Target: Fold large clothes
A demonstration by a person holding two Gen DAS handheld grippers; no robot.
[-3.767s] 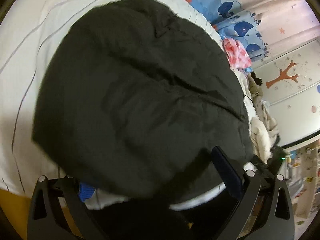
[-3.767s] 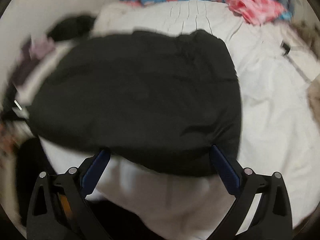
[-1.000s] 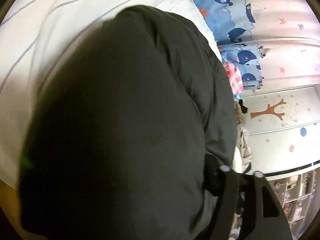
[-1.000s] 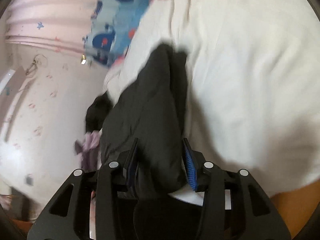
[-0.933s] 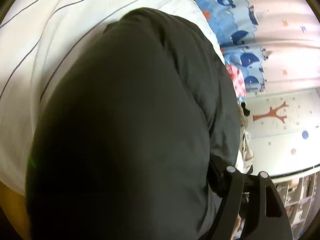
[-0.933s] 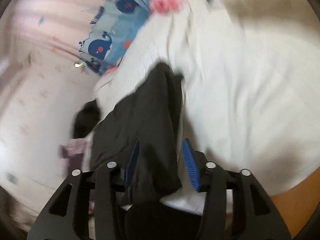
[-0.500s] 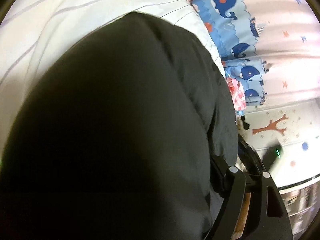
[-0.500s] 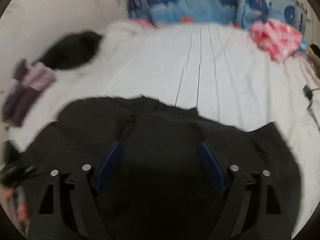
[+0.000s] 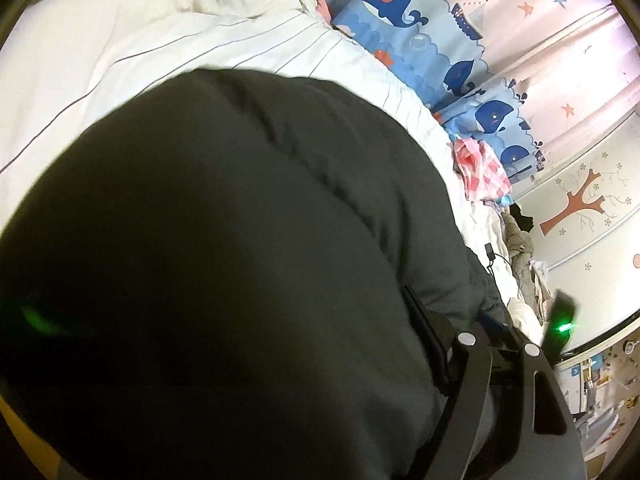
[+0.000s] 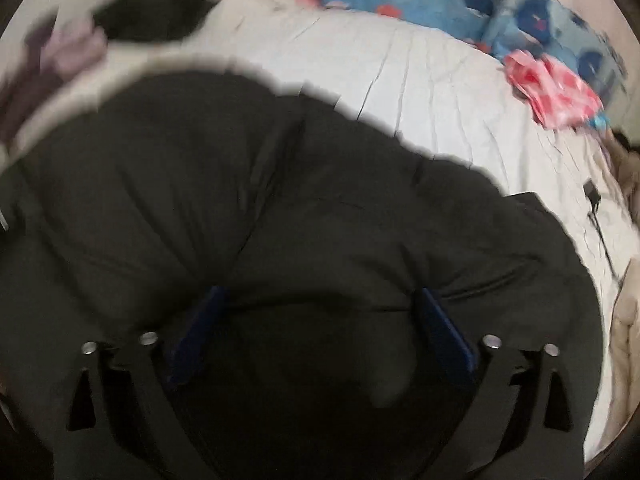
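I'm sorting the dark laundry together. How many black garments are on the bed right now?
2. The big black jacket is spread under the right gripper; a smaller black garment lies at the bed's far-left corner. More may be hidden beneath the jacket.

A white striped sheet covers the bed. At 1 o'clock in the left view hangs a blue whale curtain, with a pink cloth below it at 3 o'clock. A tree decal marks the wall farther right. In the right view, a black heap and purple clothes sit at 11 o'clock, and a cable lies at 3 o'clock.
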